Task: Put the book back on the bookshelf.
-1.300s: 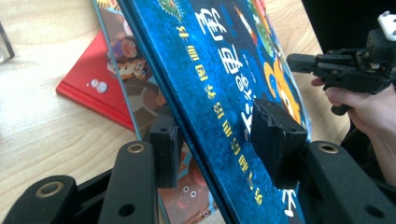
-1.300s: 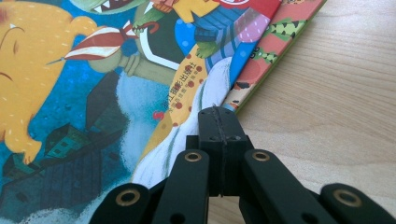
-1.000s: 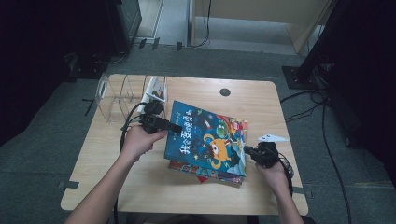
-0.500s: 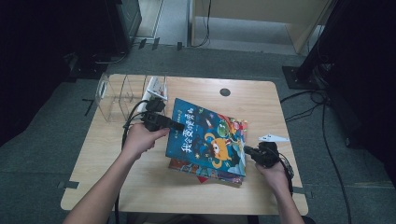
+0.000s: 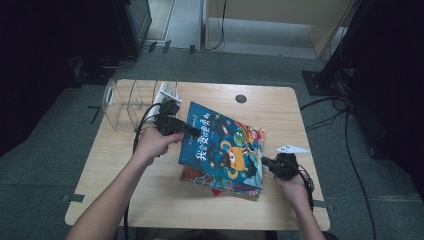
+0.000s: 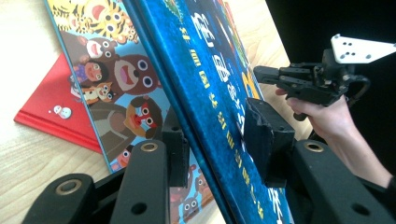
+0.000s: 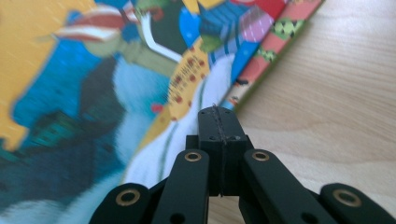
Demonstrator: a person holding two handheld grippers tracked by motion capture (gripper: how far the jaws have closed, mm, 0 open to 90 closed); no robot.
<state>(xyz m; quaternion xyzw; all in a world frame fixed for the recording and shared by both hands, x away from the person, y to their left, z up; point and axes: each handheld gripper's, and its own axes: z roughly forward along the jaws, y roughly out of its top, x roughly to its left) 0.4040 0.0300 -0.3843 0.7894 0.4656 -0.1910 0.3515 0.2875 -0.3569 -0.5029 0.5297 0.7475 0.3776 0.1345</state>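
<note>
blue book (image 5: pixel 222 147): glossy card cover | table (image 5: pixel 150 200): pale smooth wood | rack (image 5: pixel 122 102): clear plastic

High view is pretty soft and low-res, with the desk (image 5: pixel 150 200) lit evenly from above and the room going near-black at 9 and 3 o'clock. Right gripper view is blurry toward 9 o'clock; the left one's sharper, faint glare on the blue book (image 6: pixel 219 93).

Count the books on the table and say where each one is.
3: a blue book tilted up between the left gripper's jaws, an animal book flat beneath, a red book at the bottom. More may be hidden.
</note>
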